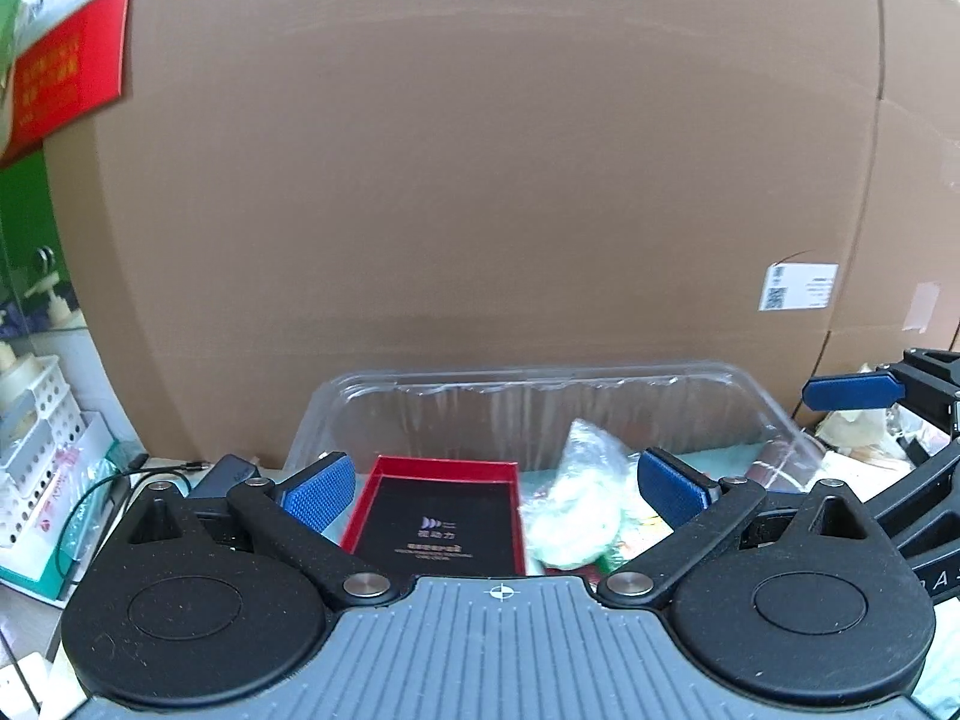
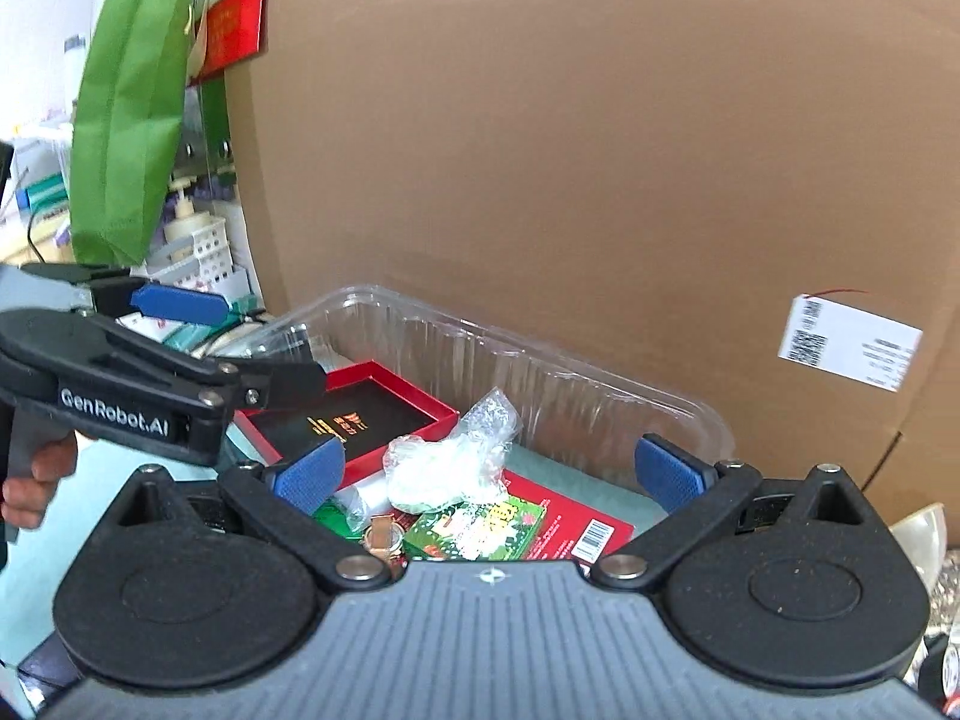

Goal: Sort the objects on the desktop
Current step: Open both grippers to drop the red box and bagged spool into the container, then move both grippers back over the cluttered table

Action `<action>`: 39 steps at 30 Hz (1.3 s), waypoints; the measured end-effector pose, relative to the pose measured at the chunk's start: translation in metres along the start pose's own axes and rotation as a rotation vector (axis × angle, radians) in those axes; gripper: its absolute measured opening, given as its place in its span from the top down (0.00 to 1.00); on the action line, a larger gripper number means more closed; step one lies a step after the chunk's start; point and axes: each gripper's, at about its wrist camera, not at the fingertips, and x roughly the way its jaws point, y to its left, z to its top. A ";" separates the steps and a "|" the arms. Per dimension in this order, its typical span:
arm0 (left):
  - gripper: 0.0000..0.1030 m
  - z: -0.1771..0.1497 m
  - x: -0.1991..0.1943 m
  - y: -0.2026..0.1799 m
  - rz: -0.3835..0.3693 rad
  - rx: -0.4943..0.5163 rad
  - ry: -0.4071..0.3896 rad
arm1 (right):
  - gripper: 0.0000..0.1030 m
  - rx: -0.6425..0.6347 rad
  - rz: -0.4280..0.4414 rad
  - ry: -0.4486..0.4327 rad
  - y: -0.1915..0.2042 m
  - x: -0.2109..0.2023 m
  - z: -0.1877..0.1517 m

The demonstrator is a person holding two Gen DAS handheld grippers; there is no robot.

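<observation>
While long axis toward the cardboard, red box [image 1: 441,519] in clear tray [image 1: 540,384].

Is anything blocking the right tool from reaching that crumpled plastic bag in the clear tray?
Nothing visible does. The right tool, open, faces the crumpled plastic bag directly; the red box sits left of it, inside the clear tray.

Both wrist views look closely down into the clear tray [image 1: 780,420], facing cardboard [image 2: 570,150].
</observation>
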 end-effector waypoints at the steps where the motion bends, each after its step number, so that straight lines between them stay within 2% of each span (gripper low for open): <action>1: 0.00 -0.001 -0.005 -0.004 0.005 -0.001 -0.013 | 0.00 0.006 0.003 -0.008 0.000 -0.006 -0.002; 9: 0.00 -0.016 -0.039 -0.037 -0.010 -0.033 -0.065 | 0.00 0.059 -0.008 -0.076 -0.010 -0.056 -0.027; 15: 0.00 -0.035 -0.052 -0.082 -0.011 -0.030 -0.097 | 0.00 0.095 -0.029 -0.089 -0.019 -0.093 -0.058; 19: 0.00 -0.058 -0.060 -0.114 -0.054 -0.032 -0.114 | 0.00 0.116 -0.094 -0.138 -0.029 -0.122 -0.096; 24: 0.00 -0.088 -0.061 -0.152 -0.113 -0.058 -0.094 | 0.00 0.177 -0.168 -0.133 -0.048 -0.144 -0.138; 31: 0.00 -0.119 -0.052 -0.194 -0.176 -0.078 -0.070 | 0.00 0.187 -0.234 -0.110 -0.063 -0.155 -0.177; 39: 0.00 -0.141 -0.024 -0.215 -0.166 -0.085 -0.018 | 0.00 0.223 -0.232 -0.055 -0.081 -0.137 -0.202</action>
